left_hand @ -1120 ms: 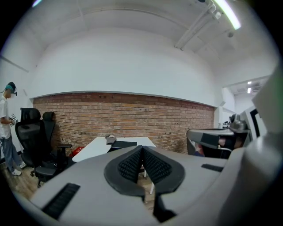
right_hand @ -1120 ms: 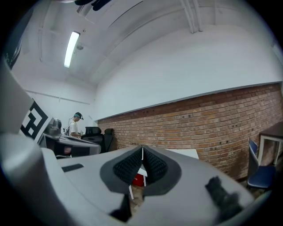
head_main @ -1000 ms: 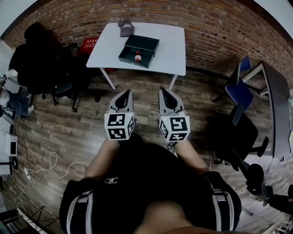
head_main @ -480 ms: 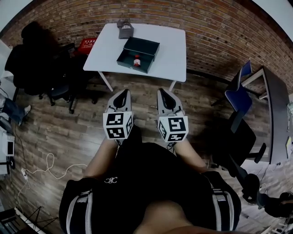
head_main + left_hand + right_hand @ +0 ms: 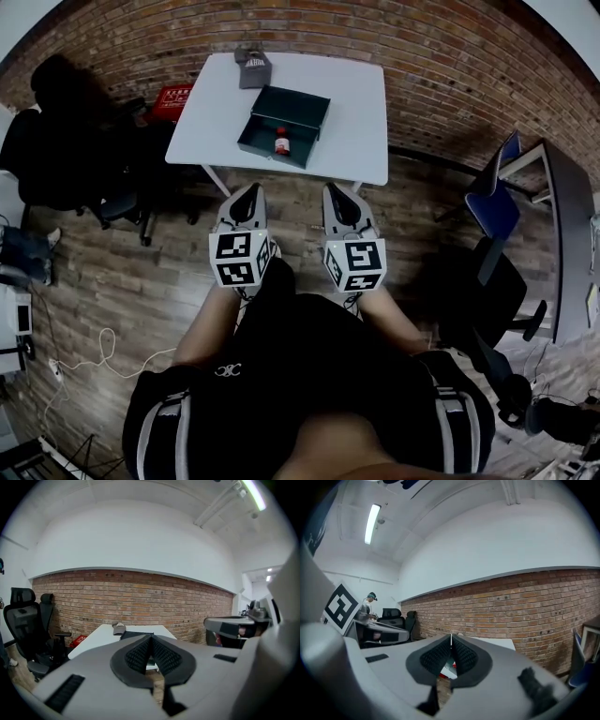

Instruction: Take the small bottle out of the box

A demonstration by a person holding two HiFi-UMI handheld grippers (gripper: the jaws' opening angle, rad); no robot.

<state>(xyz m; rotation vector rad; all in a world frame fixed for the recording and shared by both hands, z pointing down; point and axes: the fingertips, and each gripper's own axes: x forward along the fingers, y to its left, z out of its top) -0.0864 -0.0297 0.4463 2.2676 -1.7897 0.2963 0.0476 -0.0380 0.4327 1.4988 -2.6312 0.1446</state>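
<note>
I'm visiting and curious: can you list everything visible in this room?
white rectangular table: one, white, against brick wall
dark green open box: one, green, on table
small red-labelled bottle: one, red and white, inside box
grey cap: one, grey, table's far edge
red crate: one, red, floor left of table
black office chairs: two, black, left of table
blue chair: one, blue, right
left hand-held gripper, right hand-held gripper: two, grey, shut, empty

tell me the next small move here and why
Probably step closer to the table. The bottle sits in the open box, far ahead of the left gripper and right gripper, both with jaws shut and empty.
</note>
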